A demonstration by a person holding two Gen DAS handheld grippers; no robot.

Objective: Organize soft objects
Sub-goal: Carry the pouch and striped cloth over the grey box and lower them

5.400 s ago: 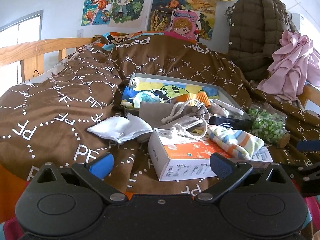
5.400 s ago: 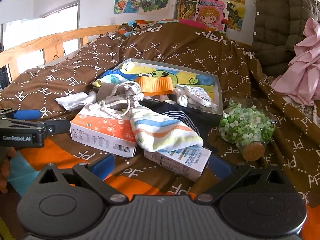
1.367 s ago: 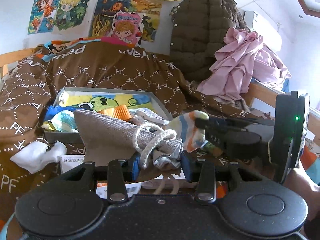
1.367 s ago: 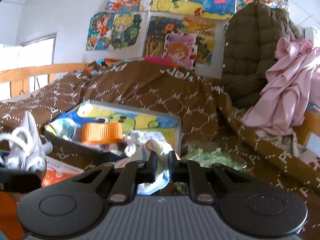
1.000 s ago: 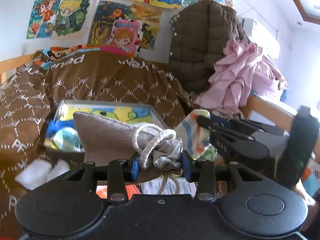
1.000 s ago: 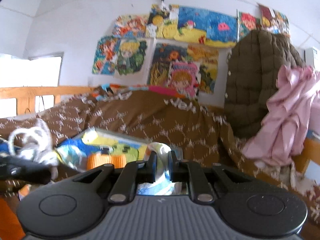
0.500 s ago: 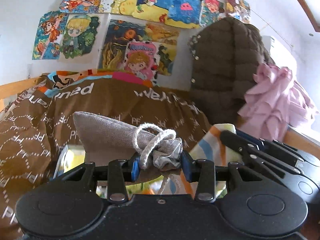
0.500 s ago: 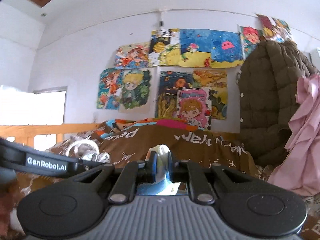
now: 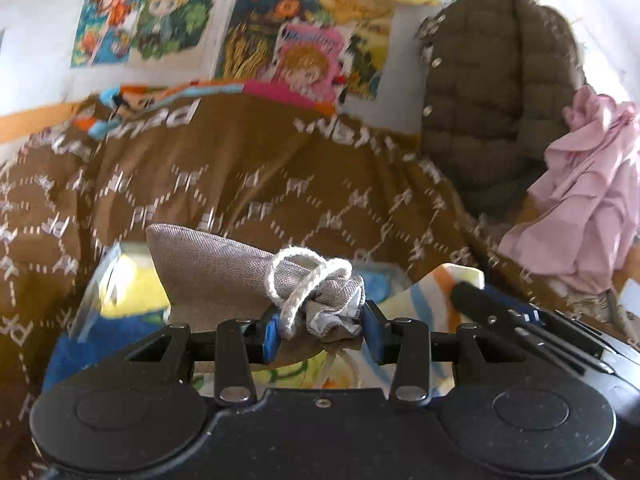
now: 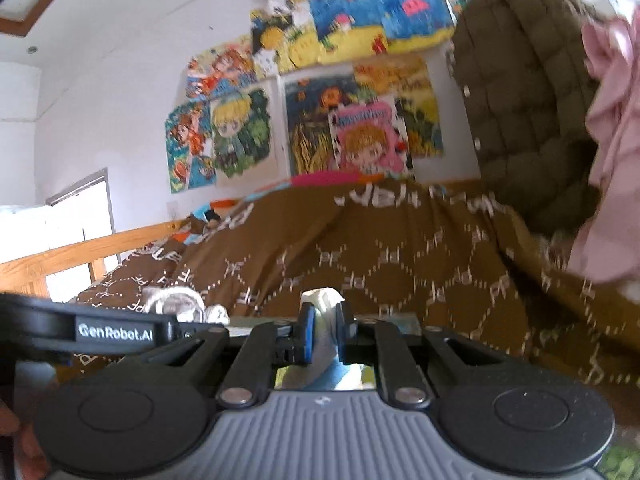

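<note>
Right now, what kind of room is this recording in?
Most likely a child's bedroom: a brown patterned bedspread over a bed with a wooden rail, cartoon posters on the wall, and a quilted jacket hanging nearby.

Left gripper [image 9: 320, 330] and right gripper [image 10: 323, 332] both seem clamped, raised side by side.
</note>
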